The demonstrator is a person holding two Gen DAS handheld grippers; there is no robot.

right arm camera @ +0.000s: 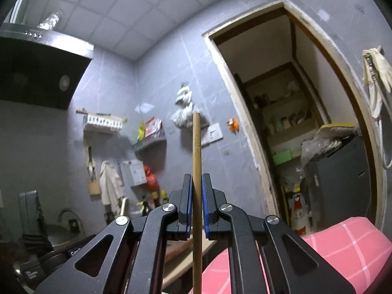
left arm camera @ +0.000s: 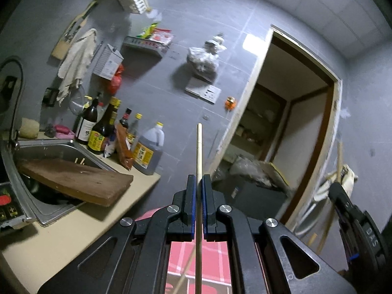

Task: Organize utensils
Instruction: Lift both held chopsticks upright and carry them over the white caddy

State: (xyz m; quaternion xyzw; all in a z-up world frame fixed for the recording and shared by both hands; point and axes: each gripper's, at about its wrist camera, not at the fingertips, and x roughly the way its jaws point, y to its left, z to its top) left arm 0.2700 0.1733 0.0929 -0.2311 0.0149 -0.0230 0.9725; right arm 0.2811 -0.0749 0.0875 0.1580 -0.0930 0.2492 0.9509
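My left gripper (left arm camera: 199, 180) is shut on a pale wooden chopstick (left arm camera: 199, 152) that stands upright between the blue pads, raised above the counter. My right gripper (right arm camera: 196, 178) is shut on a darker bamboo chopstick (right arm camera: 196, 142), also upright, held high in front of the grey tiled wall. The right gripper's black body shows at the right edge of the left wrist view (left arm camera: 355, 223). Two chopstick tips (left arm camera: 79, 161) poke up in the sink behind the board.
A steel sink (left arm camera: 49, 147) holds a wooden cutting board (left arm camera: 78, 181). Sauce bottles (left arm camera: 103, 129) and a large jug (left arm camera: 149, 149) stand at the wall. A beige counter (left arm camera: 80, 230) runs left. A red checked cloth (right arm camera: 338, 242) lies below. A doorway (right arm camera: 294, 127) opens at right.
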